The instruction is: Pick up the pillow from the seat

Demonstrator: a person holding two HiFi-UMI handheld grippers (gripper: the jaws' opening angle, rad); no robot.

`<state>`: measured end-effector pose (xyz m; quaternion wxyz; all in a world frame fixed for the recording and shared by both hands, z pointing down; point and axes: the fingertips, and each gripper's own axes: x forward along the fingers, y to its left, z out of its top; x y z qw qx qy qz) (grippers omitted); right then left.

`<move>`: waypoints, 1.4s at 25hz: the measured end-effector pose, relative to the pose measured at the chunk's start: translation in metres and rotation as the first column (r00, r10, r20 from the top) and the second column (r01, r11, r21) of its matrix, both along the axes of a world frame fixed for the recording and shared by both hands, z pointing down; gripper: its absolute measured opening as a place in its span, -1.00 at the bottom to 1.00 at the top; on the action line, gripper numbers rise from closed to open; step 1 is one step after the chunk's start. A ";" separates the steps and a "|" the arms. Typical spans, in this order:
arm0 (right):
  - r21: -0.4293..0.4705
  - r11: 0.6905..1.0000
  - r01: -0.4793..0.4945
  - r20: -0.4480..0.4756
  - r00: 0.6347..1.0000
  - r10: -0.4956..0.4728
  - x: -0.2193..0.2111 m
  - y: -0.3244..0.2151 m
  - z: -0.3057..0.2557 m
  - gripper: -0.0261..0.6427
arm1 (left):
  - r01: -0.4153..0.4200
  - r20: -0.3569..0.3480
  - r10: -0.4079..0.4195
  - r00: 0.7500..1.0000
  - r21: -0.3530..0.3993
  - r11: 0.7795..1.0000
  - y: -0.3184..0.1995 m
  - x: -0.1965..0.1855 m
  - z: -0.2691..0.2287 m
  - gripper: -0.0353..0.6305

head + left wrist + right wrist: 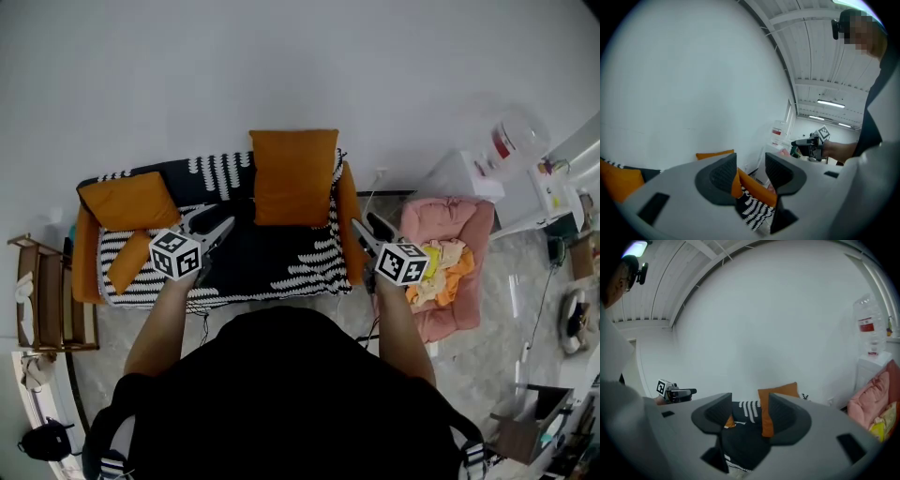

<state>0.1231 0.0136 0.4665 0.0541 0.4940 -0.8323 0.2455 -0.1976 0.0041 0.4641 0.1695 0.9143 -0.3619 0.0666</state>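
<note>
A large orange pillow [293, 176] stands upright against the wall at the back of the sofa seat [272, 258], which has a black-and-white cover. The right gripper view shows this pillow [778, 394] just past the jaws. A second orange pillow [129, 201] leans in the sofa's left corner. My left gripper [214, 220] hovers over the seat's left part, its jaws a little apart with nothing between them. My right gripper [364, 221] hangs above the orange right armrest [349, 225], open and empty too. In the left gripper view the left gripper [751, 168] frames that armrest [757, 185].
A pink armchair [469, 234] heaped with clothes stands right of the sofa, with a water dispenser [511, 141] behind it. A wooden rack [42, 300] sits left of the sofa. A black bag [42, 441] lies on the floor at lower left.
</note>
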 end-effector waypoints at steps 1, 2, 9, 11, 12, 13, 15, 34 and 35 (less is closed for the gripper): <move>0.000 1.000 0.000 0.000 1.000 0.000 -0.003 -0.002 0.000 -0.18 | 0.000 0.001 0.000 1.000 0.000 1.000 -0.001 -0.002 0.000 -0.30; 0.000 1.000 0.002 0.000 1.000 -0.002 -0.005 -0.003 0.000 -0.18 | 0.000 0.001 0.000 1.000 -0.001 1.000 -0.002 -0.005 0.001 -0.30; 0.003 1.000 0.008 -0.005 1.000 -0.008 -0.018 -0.010 0.004 -0.18 | 0.009 0.010 -0.009 1.000 0.000 1.000 -0.007 -0.024 0.003 -0.30; 0.002 1.000 0.010 -0.004 1.000 -0.010 -0.020 -0.011 0.005 -0.18 | 0.008 0.011 -0.008 1.000 0.003 1.000 -0.008 -0.026 0.002 -0.30; 0.001 1.000 0.011 -0.005 1.000 -0.011 -0.022 -0.011 0.005 -0.18 | 0.007 0.012 -0.007 1.000 0.003 1.000 -0.008 -0.028 0.002 -0.30; 0.000 1.000 0.012 -0.005 1.000 -0.012 -0.024 -0.011 0.006 -0.18 | 0.005 0.013 -0.005 1.000 0.002 1.000 -0.008 -0.029 0.002 -0.30; -0.002 1.000 0.014 -0.004 1.000 -0.014 -0.026 -0.011 0.006 -0.18 | 0.002 0.015 -0.002 1.000 0.000 1.000 -0.008 -0.031 0.002 -0.30; -0.028 0.999 0.021 0.013 1.000 -0.021 -0.040 -0.012 0.017 -0.18 | -0.001 0.014 0.001 1.000 -0.019 1.000 -0.010 -0.041 0.009 -0.30; -0.029 0.999 0.022 0.013 1.000 -0.022 -0.041 -0.012 0.018 -0.18 | 0.000 0.013 0.001 1.000 -0.022 1.000 -0.010 -0.041 0.010 -0.30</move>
